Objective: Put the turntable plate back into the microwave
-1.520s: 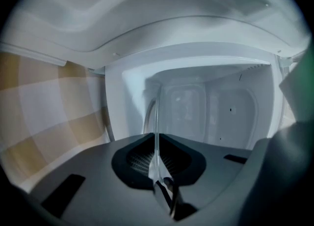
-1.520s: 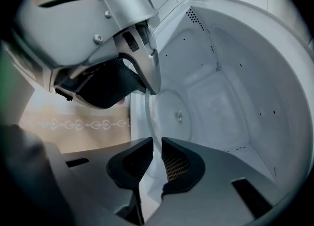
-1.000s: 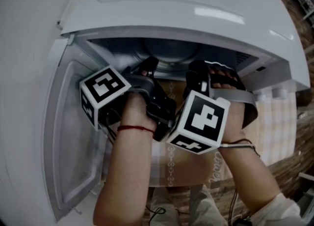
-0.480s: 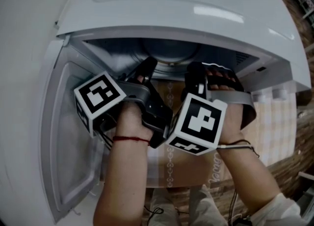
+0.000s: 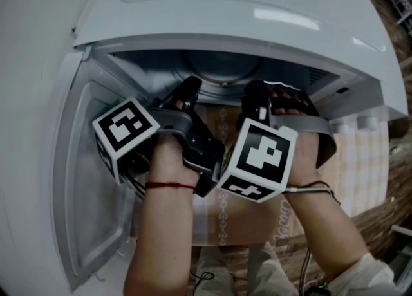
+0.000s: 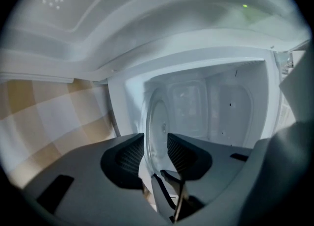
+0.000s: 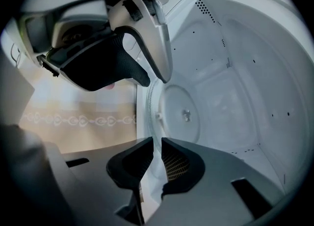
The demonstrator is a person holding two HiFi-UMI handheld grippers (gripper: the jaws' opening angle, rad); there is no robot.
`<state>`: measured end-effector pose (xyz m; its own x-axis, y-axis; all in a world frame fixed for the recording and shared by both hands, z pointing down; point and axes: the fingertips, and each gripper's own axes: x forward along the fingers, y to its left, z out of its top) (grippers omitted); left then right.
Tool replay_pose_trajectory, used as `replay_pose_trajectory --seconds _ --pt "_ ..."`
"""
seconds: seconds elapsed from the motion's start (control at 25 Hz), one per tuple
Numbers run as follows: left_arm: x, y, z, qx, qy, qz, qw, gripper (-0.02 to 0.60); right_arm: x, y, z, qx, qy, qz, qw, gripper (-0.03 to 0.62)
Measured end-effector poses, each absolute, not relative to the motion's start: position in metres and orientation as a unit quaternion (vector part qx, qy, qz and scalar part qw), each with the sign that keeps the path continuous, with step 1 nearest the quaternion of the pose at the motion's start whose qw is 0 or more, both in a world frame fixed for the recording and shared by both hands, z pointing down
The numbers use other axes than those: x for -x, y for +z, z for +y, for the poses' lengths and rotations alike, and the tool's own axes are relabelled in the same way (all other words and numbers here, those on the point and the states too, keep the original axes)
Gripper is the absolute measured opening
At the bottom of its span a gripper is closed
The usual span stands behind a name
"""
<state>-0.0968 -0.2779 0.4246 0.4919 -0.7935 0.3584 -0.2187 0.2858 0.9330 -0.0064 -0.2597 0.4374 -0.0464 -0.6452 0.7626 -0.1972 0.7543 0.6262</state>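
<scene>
The clear glass turntable plate [image 7: 182, 117] stands on edge in the mouth of the white microwave [image 5: 257, 18]. My right gripper [image 7: 157, 150] is shut on the plate's near rim. My left gripper [image 6: 156, 144] has just been opening: its jaws stand wide, with the plate's rim [image 6: 158, 117] between them and the pads off the glass. From the right gripper view, the left gripper [image 7: 156, 80] straddles the rim further up. In the head view both the left gripper [image 5: 187, 92] and the right gripper [image 5: 257, 95] reach into the cavity.
The microwave door [image 5: 84, 179] hangs open at the left. The white cavity walls [image 7: 245, 87] close in around the plate. A patterned beige cloth [image 5: 244, 217] lies below the opening, with a wooden floor [image 5: 386, 204] at the right.
The left gripper's jaws have opened off the plate's rim, and its marker cube has slid a little to the left. The right gripper has held still, shut on the plate.
</scene>
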Motion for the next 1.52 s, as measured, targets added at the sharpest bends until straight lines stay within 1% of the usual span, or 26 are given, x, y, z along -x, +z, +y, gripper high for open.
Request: replay_pose_trajectory --seconds 0.32,0.4,0.52,0.64,0.72,0.84,1.12,1.28,1.52 --pt "0.089 0.429 -0.258 -0.555 -0.228 -0.42 0.681 0.139 0.008 0.437 -0.259 -0.296 -0.19 -0.704 0.616 0.072" --pt "0.084 0.429 -0.259 -0.558 -0.229 -0.41 0.684 0.12 0.008 0.436 -0.259 -0.296 -0.195 -0.704 0.615 0.072" --pt "0.077 0.431 -0.263 -0.556 -0.229 -0.398 0.693 0.12 0.008 0.436 -0.259 -0.295 -0.202 -0.704 0.613 0.072" --pt "0.07 0.435 -0.265 -0.55 -0.226 -0.391 0.703 0.089 0.008 0.436 -0.258 -0.296 -0.209 -0.704 0.612 0.072" --pt "0.07 0.438 -0.265 -0.548 -0.219 -0.395 0.704 0.047 0.008 0.435 -0.258 -0.297 -0.212 -0.703 0.61 0.072" --pt "0.071 0.439 -0.265 -0.548 -0.219 -0.396 0.703 0.043 0.009 0.435 -0.258 -0.3 -0.213 -0.707 0.604 0.074" --pt "0.071 0.438 -0.264 -0.547 -0.218 -0.397 0.704 0.038 0.009 0.422 -0.251 -0.324 -0.198 -0.733 0.564 0.074" --pt "0.071 0.436 -0.264 -0.556 -0.237 -0.389 0.695 0.038 0.01 0.415 -0.247 -0.343 -0.182 -0.753 0.531 0.072" --pt "0.07 0.437 -0.262 -0.567 -0.235 -0.395 0.684 0.038 0.007 0.417 -0.245 -0.364 -0.151 -0.772 0.499 0.072"
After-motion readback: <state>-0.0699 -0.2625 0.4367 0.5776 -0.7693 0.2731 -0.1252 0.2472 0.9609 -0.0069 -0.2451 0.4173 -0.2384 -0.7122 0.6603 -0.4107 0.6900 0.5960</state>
